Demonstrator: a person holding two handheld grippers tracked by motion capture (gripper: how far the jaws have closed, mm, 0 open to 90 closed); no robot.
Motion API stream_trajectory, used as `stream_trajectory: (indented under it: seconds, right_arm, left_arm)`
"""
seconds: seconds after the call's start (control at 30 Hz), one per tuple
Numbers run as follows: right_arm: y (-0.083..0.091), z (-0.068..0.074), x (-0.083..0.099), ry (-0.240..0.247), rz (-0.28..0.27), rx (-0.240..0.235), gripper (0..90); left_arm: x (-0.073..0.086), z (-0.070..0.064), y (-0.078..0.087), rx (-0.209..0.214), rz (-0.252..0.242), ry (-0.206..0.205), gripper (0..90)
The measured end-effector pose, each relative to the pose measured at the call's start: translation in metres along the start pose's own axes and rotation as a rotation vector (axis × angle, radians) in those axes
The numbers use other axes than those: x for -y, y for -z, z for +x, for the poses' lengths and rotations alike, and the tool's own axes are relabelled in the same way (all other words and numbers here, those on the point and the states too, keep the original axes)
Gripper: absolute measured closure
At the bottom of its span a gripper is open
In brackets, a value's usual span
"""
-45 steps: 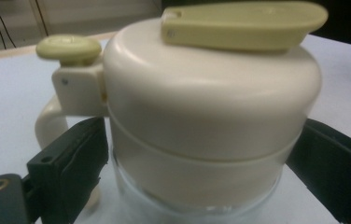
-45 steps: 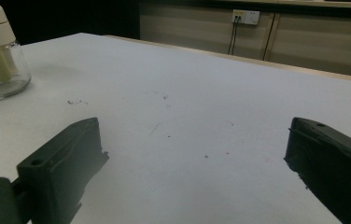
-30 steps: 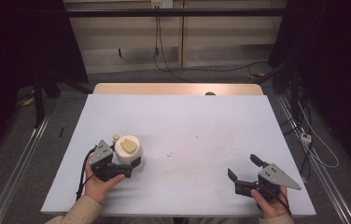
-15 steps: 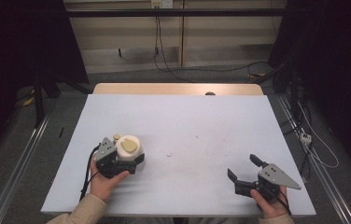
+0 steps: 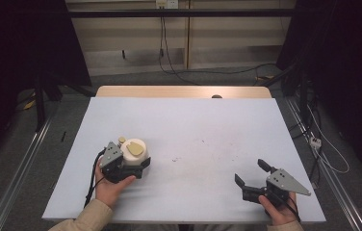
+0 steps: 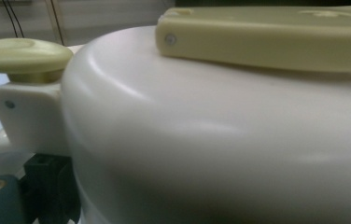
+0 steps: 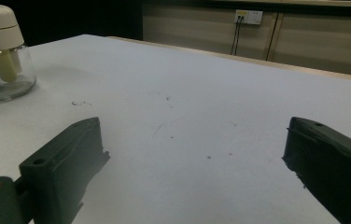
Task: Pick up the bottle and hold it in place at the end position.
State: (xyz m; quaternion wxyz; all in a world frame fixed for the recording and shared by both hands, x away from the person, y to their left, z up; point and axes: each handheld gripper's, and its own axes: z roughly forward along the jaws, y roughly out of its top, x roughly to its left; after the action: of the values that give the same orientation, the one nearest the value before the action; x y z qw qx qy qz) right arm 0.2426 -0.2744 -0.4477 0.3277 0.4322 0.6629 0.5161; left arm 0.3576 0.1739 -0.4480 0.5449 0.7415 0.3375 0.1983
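Your right claw [image 5: 251, 174] rests wide open at the near right of the bench [image 5: 208, 120], while your left claw [image 5: 130, 166] has drawn the cream-lidded jar [image 5: 135, 150] slightly nearer, apparently clamping it, so the grip seems secure.

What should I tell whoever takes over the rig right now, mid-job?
Left hand-held gripper: around the cream lid of the small glass-based appliance at the table's near-left; whether the jaws are clamped is unclear.
Right hand-held gripper: open, empty, over bare table at near-right, well apart from the appliance.
Done: left gripper positioned at the appliance.
Left: confirm the grip, then probably bring the right gripper over to help.
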Motion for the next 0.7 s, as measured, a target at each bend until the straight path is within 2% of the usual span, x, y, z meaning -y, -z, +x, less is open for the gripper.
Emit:
stream_trajectory:
  seconds: [0.1, 0.27, 0.5, 0.63, 0.7]
  right_arm:
    - [0.0001, -0.0006, -0.0001, 0.0, -0.002, 0.0, 4.2]
    - [-0.0008, 0.0001, -0.0003, 0.002, -0.001, -0.005, 4.3]
    - [-0.0023, 0.0, -0.0004, 0.0, 0.0, -0.003, 4.3]
    - [-0.0037, 0.0008, -0.0009, 0.002, 0.001, -0.009, 4.4]
    - [-0.004, 0.0011, -0.0011, 0.002, -0.001, -0.011, 4.4]
  left_arm:
    - [0.0, -0.0017, -0.0003, -0.009, -0.004, 0.008, 6.0]
    - [0.0011, -0.0038, 0.0001, -0.022, -0.012, -0.008, 6.1]
    - [0.0044, -0.002, -0.0007, -0.025, -0.041, 0.026, 5.6]
    - [0.0037, -0.0032, -0.0005, -0.031, -0.037, 0.03, 5.9]
    - [0.0023, -0.0058, 0.0, -0.04, -0.025, 0.014, 6.1]
